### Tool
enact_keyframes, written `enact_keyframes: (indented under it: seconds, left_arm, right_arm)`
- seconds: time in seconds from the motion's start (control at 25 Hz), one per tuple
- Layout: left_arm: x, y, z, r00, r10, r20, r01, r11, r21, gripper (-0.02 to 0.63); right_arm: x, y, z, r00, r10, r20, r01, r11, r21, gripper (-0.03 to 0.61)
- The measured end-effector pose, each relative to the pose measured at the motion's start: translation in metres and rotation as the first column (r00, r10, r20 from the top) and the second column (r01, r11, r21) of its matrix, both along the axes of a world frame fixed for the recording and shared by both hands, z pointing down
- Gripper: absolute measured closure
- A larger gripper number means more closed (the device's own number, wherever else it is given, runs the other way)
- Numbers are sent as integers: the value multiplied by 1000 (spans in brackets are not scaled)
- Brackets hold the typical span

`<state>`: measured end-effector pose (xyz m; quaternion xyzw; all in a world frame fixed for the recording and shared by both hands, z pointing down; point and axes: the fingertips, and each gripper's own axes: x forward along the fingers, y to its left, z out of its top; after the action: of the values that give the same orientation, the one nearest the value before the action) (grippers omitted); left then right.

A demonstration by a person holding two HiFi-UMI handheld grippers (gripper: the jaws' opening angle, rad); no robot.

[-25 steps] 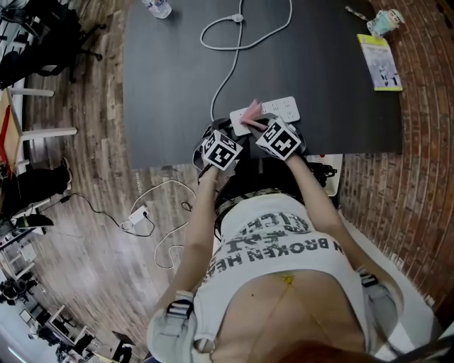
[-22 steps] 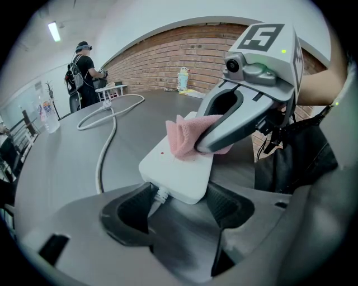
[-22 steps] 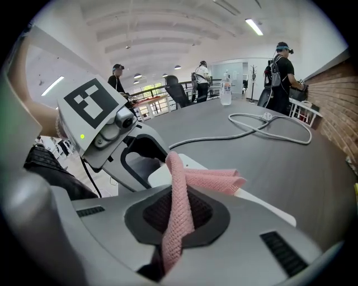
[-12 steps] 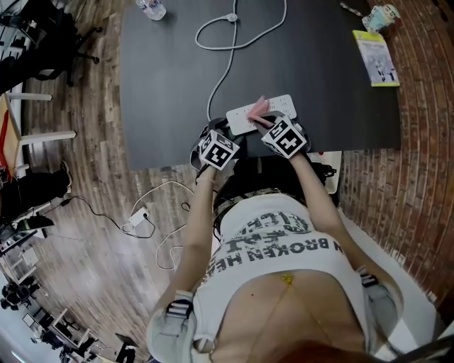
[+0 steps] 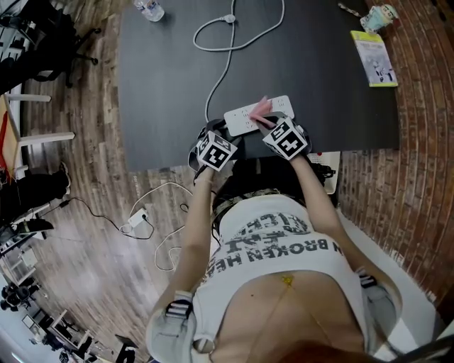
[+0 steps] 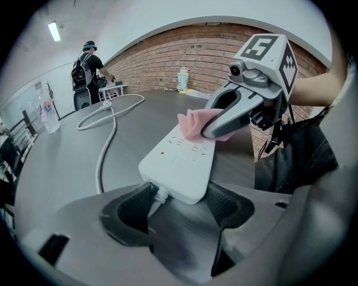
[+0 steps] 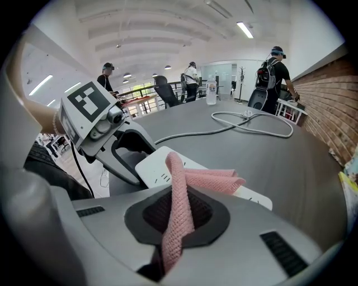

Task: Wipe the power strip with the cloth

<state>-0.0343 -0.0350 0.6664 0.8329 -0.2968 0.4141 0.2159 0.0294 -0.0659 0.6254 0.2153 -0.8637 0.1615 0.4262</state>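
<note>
A white power strip (image 5: 248, 117) lies near the front edge of the dark table (image 5: 163, 85). My left gripper (image 5: 225, 132) is shut on the strip's cable end, which sits between the two dark pads (image 6: 126, 212) in the left gripper view. My right gripper (image 5: 268, 122) is shut on a pink cloth (image 5: 261, 106). In the right gripper view the cloth (image 7: 178, 201) rises from the jaws and drapes onto the strip (image 7: 154, 166). From the left gripper view the cloth (image 6: 191, 123) rests on the middle of the strip (image 6: 179, 162) under the right gripper (image 6: 208, 132).
The strip's white cable (image 5: 221, 67) loops toward the far side of the table. A water bottle (image 5: 150, 8) stands far left; a booklet (image 5: 374, 58) and a small cup (image 5: 376, 18) lie far right. A black bag (image 5: 273, 174) hangs below the table edge. People stand far off.
The right gripper has slid the pink cloth to the right along the strip, from near its cable end toward its middle. The left gripper still holds the cable end.
</note>
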Motion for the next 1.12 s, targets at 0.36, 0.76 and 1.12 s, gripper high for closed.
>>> enact_keyframes:
  seconds: [0.36,0.76,1.12]
  left_arm:
    - [-1,1,0,1000,-1,1,1,1000,-1,324]
    - [-1,0,0,1000,-2,-1,2,1000,1,324]
    - [-1,0,0,1000,-1,1,1,1000,1,322]
  right_arm:
    - [25,-10,-2,998,68,-10,-68,998,10,563]
    - [39,-16,-1,992,123,1,-123,992,1,563]
    - [55,-20,-2,988,155,-19,-155,987,32,563]
